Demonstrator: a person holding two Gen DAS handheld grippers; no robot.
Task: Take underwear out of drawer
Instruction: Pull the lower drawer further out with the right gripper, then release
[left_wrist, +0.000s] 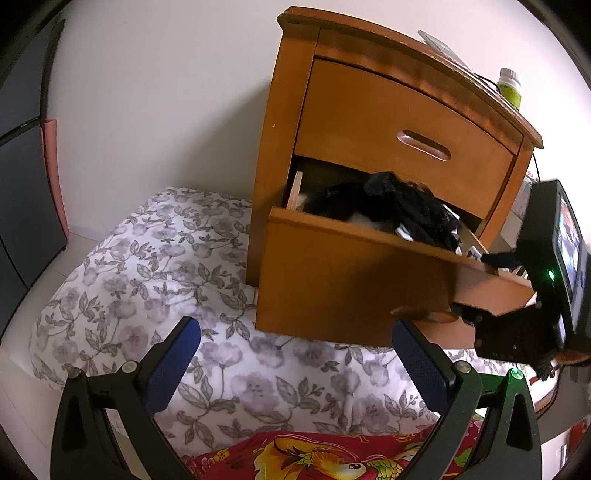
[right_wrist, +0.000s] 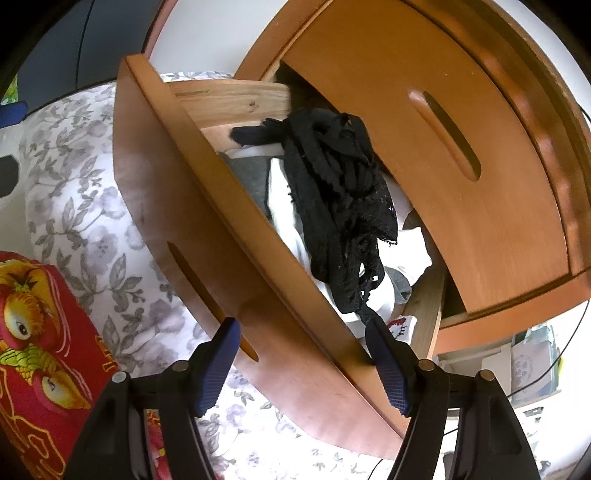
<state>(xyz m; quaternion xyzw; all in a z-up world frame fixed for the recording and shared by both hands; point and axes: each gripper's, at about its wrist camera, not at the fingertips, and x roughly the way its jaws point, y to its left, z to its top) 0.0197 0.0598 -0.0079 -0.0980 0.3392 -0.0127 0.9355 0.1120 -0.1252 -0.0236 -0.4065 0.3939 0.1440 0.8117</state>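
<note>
A wooden nightstand (left_wrist: 280, 122) stands against the bed (left_wrist: 122, 280), its lower drawer (right_wrist: 155, 206) pulled out. In the drawer, black lace underwear (right_wrist: 343, 192) lies heaped on white (right_wrist: 284, 206) and grey clothes (right_wrist: 249, 177). A red blanket (right_wrist: 40, 332) lies on the bed's floral cover.
</note>
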